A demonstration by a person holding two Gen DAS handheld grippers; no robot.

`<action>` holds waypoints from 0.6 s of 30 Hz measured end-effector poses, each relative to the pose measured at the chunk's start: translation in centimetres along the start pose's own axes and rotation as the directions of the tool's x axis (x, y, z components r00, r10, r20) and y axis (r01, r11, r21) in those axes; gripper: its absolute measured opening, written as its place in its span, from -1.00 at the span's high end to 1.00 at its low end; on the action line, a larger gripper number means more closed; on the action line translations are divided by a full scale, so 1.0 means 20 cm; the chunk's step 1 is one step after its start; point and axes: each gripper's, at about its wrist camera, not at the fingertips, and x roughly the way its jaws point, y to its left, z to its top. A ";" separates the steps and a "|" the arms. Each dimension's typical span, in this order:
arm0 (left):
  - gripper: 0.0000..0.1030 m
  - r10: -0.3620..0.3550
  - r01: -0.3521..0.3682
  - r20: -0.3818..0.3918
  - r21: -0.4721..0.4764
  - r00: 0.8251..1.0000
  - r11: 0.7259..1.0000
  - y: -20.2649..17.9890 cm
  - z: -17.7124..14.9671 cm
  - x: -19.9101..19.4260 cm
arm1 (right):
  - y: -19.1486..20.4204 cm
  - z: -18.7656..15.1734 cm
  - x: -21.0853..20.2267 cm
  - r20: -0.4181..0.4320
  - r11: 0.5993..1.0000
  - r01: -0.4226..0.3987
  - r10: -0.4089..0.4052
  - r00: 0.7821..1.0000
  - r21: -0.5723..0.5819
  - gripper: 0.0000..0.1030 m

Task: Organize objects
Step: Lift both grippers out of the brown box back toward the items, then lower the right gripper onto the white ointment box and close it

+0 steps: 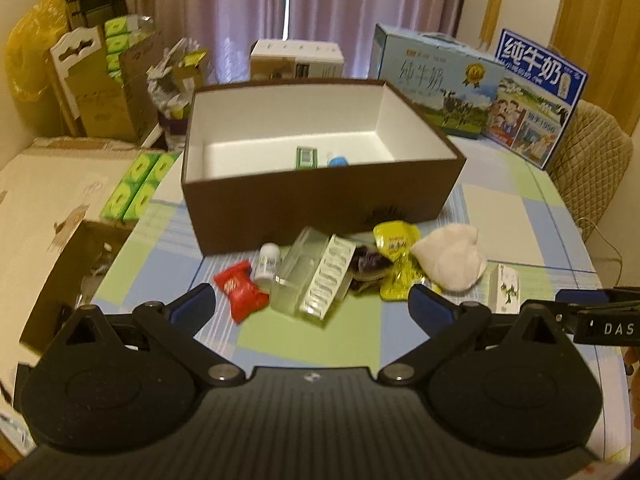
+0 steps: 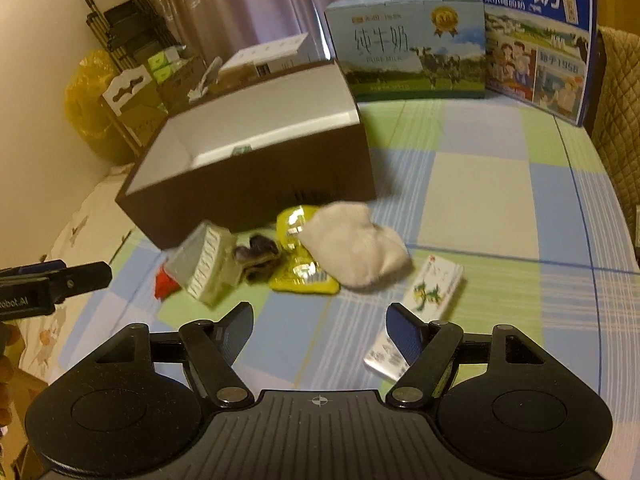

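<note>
Two items lie in the brown box [image 1: 320, 200]; the clutter at its 6 o'clock, from red packet [image 1: 240, 290] to white cloth [image 1: 452, 258], remains on the desk [image 1: 520, 216]. Left gripper [image 1: 312, 304] and right gripper [image 2: 320, 326] fingers are wide, empty.

warm dim light; mauve curtains [image 1: 248, 12] hang behind the desk [image 1: 516, 216], which wears a checked blue, green and white cloth; a quilted chair [image 1: 592, 156] at its right, cream walls [image 2: 36, 40].
</note>
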 end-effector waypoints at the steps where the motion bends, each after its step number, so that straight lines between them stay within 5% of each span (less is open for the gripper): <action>1: -0.97 0.006 -0.006 -0.007 -0.003 1.000 1.000 -0.01 -0.01 0.00 | -0.01 -0.02 0.01 -0.010 1.000 -0.003 0.003 1.000 0.001 -0.38; 18: -0.96 0.079 -0.085 -0.091 -0.061 0.993 0.995 -0.01 -0.15 0.04 | -0.20 -0.10 0.13 -0.058 0.998 0.065 -0.064 0.996 0.023 -0.38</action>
